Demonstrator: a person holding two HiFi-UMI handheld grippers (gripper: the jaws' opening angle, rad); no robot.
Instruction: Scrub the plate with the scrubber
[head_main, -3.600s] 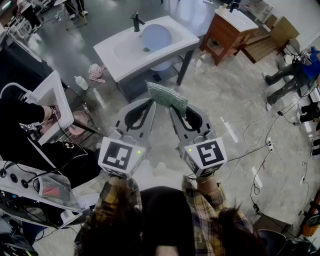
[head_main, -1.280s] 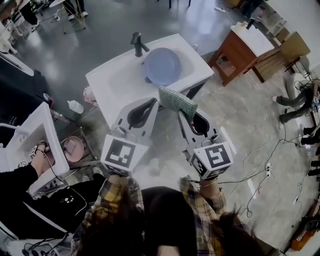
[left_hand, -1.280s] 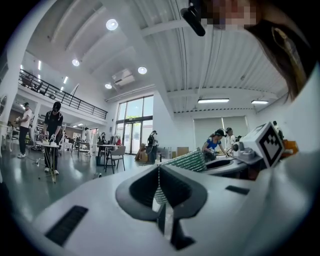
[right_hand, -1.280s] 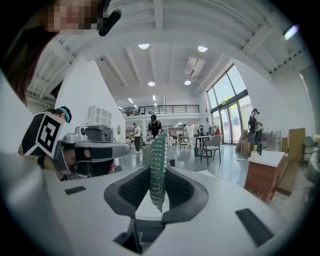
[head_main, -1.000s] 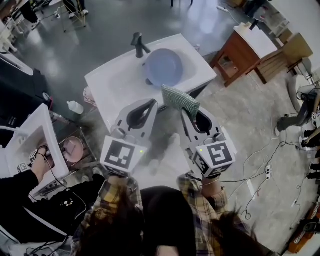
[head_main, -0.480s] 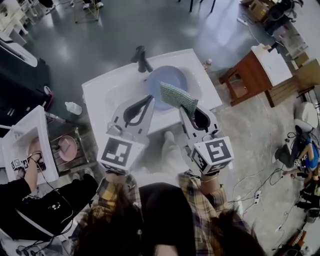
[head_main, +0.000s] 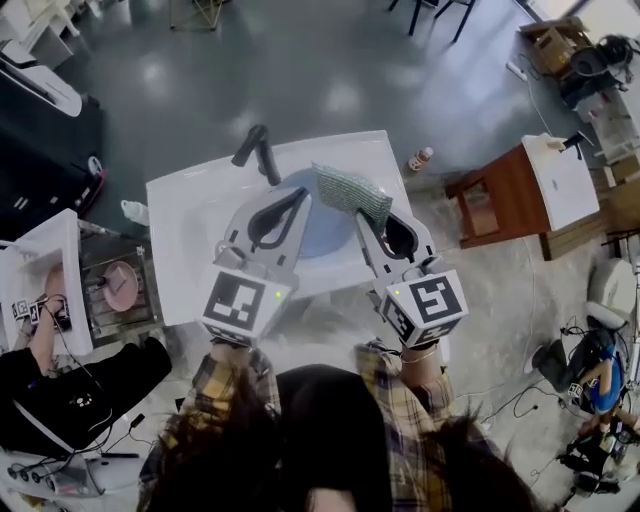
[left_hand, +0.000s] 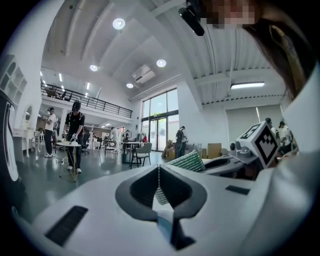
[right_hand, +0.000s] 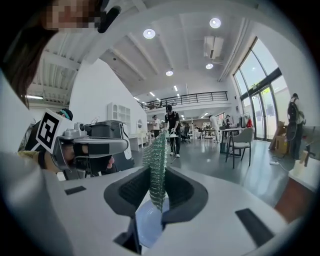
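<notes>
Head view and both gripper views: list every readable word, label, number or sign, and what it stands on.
No text can be read in any view.
Black-and-white square patterns only, no letters: left marker cube, right marker cube.
Label too small to read: small bottle.

White sink tabletop (head_main: 185, 235) is standing on grey floor (head_main: 300, 70). Pale blue plate (head_main: 330, 238) is lying in its basin, black faucet (head_main: 258, 150) rising behind.

The plate (head_main: 326, 236) lies in the sink (head_main: 190, 235), the faucet (head_main: 255, 152) behind it, with the left gripper (head_main: 300, 195) and right gripper (head_main: 364, 216) side by side above, the scrubber (head_main: 350, 192) in the right one.
</notes>
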